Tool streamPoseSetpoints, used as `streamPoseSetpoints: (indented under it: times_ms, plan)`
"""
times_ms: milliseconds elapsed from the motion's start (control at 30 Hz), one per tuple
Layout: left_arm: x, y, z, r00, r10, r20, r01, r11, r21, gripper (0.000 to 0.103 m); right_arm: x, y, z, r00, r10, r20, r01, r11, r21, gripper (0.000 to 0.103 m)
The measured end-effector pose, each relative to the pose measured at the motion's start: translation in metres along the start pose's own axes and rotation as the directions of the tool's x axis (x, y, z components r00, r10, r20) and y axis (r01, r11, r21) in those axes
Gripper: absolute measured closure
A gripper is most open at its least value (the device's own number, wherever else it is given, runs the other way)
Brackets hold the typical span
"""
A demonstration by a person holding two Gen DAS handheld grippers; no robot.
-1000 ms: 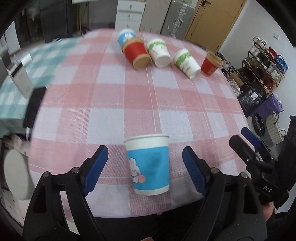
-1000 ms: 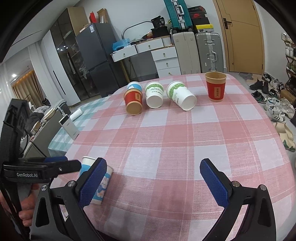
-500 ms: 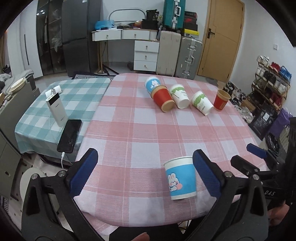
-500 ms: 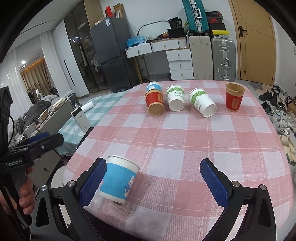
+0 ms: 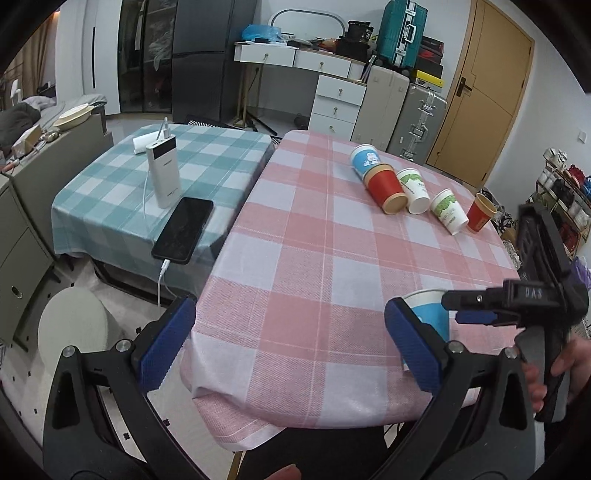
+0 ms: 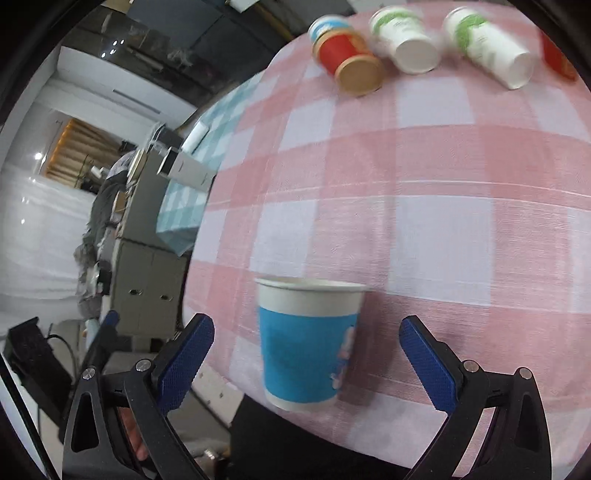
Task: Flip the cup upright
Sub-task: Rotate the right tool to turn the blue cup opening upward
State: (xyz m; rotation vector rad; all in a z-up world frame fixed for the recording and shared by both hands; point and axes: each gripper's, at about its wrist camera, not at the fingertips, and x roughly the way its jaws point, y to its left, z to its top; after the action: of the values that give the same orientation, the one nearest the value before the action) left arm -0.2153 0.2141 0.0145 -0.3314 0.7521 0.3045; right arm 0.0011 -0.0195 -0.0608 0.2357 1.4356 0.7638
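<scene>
The blue cup (image 6: 308, 343) stands upright, rim up, near the front edge of the pink checked table (image 6: 424, 236). In the right wrist view it sits at 6 o'clock, between the open jaws of the right gripper (image 6: 308, 365) and touching neither pad. The left gripper (image 5: 291, 350) is also open and holds nothing; in its view the blue cup (image 5: 430, 314) shows at 4 o'clock, partly hidden by the left gripper's own pad and by the right gripper (image 5: 480, 308).

Step in hand: judged from the layout, this cup is already set upright, so the next target must be chosen.

At 12 to 1 o'clock in the right view a second blue cup (image 6: 327, 24), a red cup (image 6: 347, 59) and two white-green cups (image 6: 404, 42) (image 6: 487, 51) lie on their sides, well apart from the grippers.

Next move: probably advance one open gripper to a lying cup, align the jaws across its body, close lightly to avoid crushing the paper wall, then rotate it rim up.
</scene>
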Motion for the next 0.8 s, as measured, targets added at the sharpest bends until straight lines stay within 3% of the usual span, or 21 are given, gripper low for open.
streamPoseSetpoints:
  times_ms: [233,433,500,567,667,800]
  plan:
    - [0.019,0.017,-0.012,0.998,-0.030,-0.046,0.028,0.999,-0.046,0.001,0.034,-0.004,0.022,0.990,-0.046,-0.130,0.054,0.997,0.057,0.000]
    - [0.034,0.019,-0.014,0.996,-0.053,-0.072,0.048,0.996,-0.070,0.001,0.048,-0.001,0.036,0.982,-0.072,-0.175,0.081,0.996,0.045,0.002]
    - [0.036,0.017,-0.014,0.995,-0.059,-0.075,0.053,0.996,-0.070,0.001,0.051,0.000,0.038,0.979,-0.083,-0.187,0.091,0.995,0.033,0.010]
    - [0.037,0.015,-0.013,0.995,-0.064,-0.074,0.059,0.996,-0.068,0.001,0.053,0.003,0.039,0.975,-0.097,-0.199,0.100,0.995,0.008,0.030]
    - [0.041,0.011,-0.012,0.994,-0.068,-0.080,0.063,0.996,-0.067,0.001,0.052,0.005,0.038,0.977,-0.103,-0.189,0.102,0.995,-0.014,0.035]
    - [0.043,0.008,-0.010,0.994,-0.070,-0.081,0.064,0.995,-0.071,0.001,0.032,0.003,0.035,0.987,-0.111,-0.116,0.106,0.993,-0.047,0.038]
